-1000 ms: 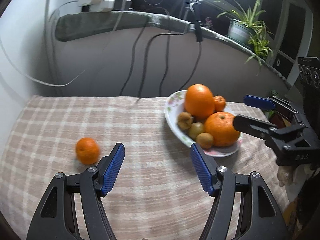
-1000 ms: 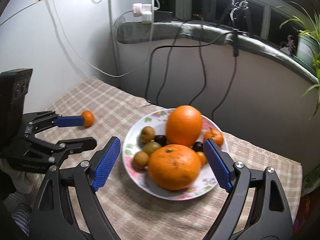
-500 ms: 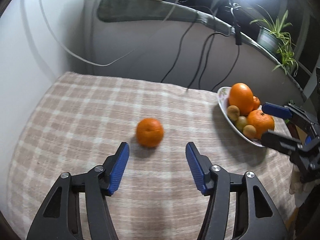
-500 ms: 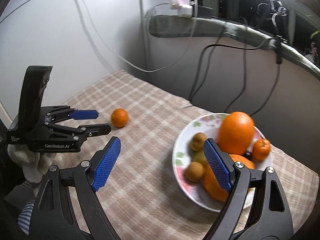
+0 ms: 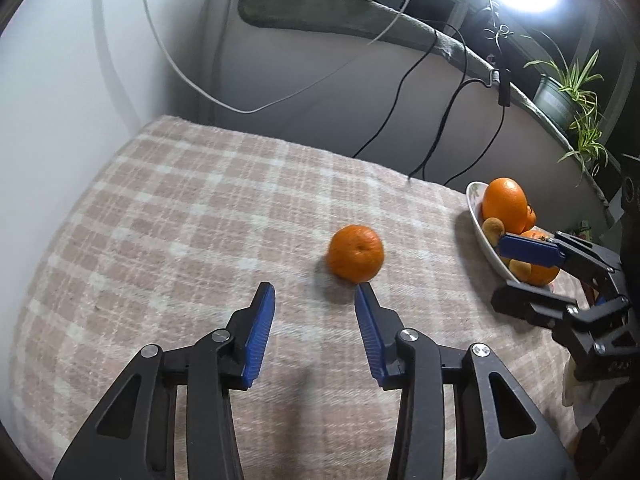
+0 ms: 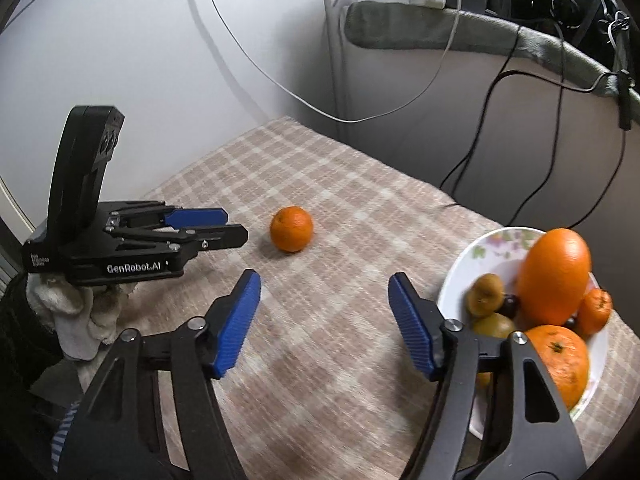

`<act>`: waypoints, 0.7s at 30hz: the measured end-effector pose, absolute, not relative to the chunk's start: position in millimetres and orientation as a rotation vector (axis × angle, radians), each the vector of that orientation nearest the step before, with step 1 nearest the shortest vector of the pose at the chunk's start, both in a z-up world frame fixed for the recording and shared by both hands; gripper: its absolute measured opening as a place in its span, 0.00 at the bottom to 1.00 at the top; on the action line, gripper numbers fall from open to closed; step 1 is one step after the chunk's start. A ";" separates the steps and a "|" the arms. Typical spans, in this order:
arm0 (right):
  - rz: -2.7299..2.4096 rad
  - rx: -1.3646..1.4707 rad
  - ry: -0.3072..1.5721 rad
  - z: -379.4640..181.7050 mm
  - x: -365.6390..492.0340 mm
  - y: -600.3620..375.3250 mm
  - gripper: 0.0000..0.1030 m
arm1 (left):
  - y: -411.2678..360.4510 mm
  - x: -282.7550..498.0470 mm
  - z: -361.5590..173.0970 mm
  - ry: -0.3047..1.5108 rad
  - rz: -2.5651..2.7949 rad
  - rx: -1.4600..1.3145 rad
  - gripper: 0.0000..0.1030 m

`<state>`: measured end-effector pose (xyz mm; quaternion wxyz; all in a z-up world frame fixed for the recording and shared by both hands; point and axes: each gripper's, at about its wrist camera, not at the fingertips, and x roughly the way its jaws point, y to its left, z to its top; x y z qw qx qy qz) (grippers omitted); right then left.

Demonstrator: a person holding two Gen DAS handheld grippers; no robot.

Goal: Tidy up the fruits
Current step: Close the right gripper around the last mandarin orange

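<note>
On the checked beige-and-pink tablecloth (image 5: 168,216), a small round orange mandarin (image 5: 355,253) lies by itself, well apart from the white flowered dish (image 6: 480,256) that already holds the other fruit. That lone fruit is the piece not yet gathered in, so I judge that the coming move is to pick it up.

From the left gripper (image 5: 314,304), the mandarin lies just ahead at about one o'clock. It sits beyond the fingertips and slightly to the right of the gap, close by the tip of the right-hand blue pad (image 5: 370,332). The jaws have just been closing and now stand at a middling width with nothing between them. By my eye the gap looks scarcely wider than the fruit, so the approach would need to shift a little to the right, and perhaps the jaws should widen.

From the right gripper (image 6: 324,300), the same mandarin lies at about eleven o'clock and farther off, while the dish is at about three o'clock, just beside its right finger. Its jaws have also been closing, yet stand fairly wide and empty.

The left hand is clearly the nearer to the mandarin. Being nearly round, the fruit offers no long axis to align with.
</note>
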<state>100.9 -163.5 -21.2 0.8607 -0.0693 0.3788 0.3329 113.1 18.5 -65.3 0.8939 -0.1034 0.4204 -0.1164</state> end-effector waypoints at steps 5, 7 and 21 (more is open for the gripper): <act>0.727 -0.133 0.826 -27.6 111.4 -142.2 0.59 | 24.5 108.5 -68.3 0.872 -0.223 -0.205 0.39; 0.736 -0.123 0.843 -31.9 115.4 -132.5 0.56 | 25.1 106.1 -68.9 0.872 -0.216 -0.197 0.39; 0.716 -0.169 0.897 -56.3 135.7 -79.4 0.46 | 54.7 86.4 -62.3 0.853 -0.121 -0.192 0.47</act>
